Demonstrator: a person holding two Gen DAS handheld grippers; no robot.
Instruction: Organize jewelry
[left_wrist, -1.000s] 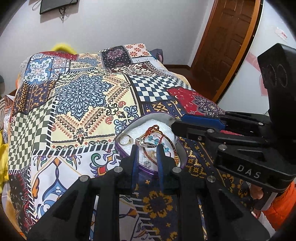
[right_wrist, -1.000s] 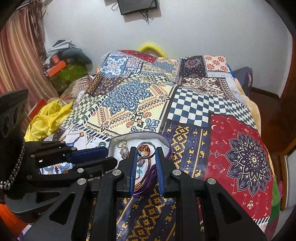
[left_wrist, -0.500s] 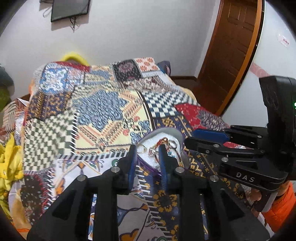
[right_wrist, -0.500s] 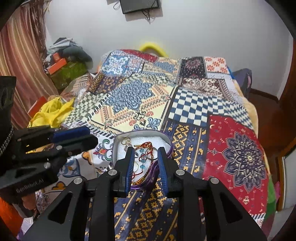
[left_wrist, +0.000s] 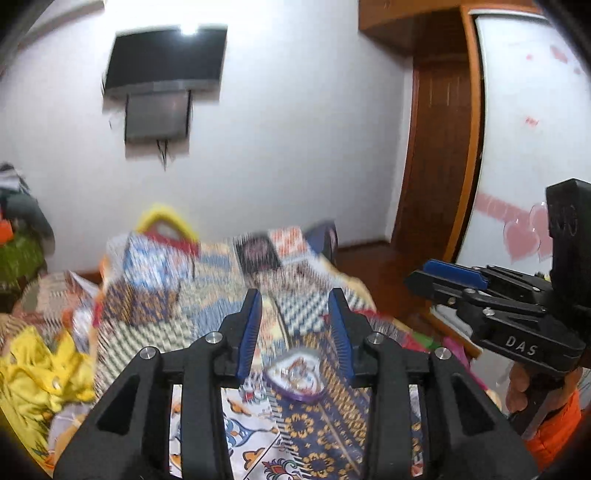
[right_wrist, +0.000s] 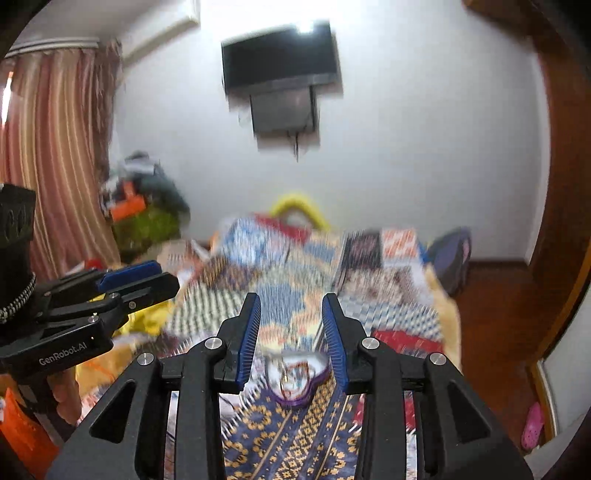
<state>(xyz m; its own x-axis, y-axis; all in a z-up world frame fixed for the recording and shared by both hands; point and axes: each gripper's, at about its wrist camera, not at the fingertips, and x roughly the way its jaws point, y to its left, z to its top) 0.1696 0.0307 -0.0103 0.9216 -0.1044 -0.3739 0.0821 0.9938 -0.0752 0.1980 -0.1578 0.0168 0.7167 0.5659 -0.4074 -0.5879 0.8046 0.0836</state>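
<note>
Our left tool (left_wrist: 293, 328) and right tool (right_wrist: 290, 332) are both opening with nothing between their jaws. The heart-shaped jewelry box (left_wrist: 295, 376) lies open on the patchwork bedspread (left_wrist: 317, 435), pieces piled inside; we judge the sorting nearly finished, lid unseen.

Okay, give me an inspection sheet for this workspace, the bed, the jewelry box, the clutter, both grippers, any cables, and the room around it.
Surface: bed under a patchwork bedspread, image blurred.
Job's things: heart-shaped purple jewelry box lies open on the bedspread, jewelry inside; pieces too blurred to tell apart.
Clutter: yellow cloth at the bed's left edge; pile of clothes by the curtain.
Grippers: left gripper and right gripper both above the box, jaws opening, nothing between them.
Cables: short wires hang below the wall-mounted TV.
Surroundings: striped curtain, wooden door, white wall.
</note>
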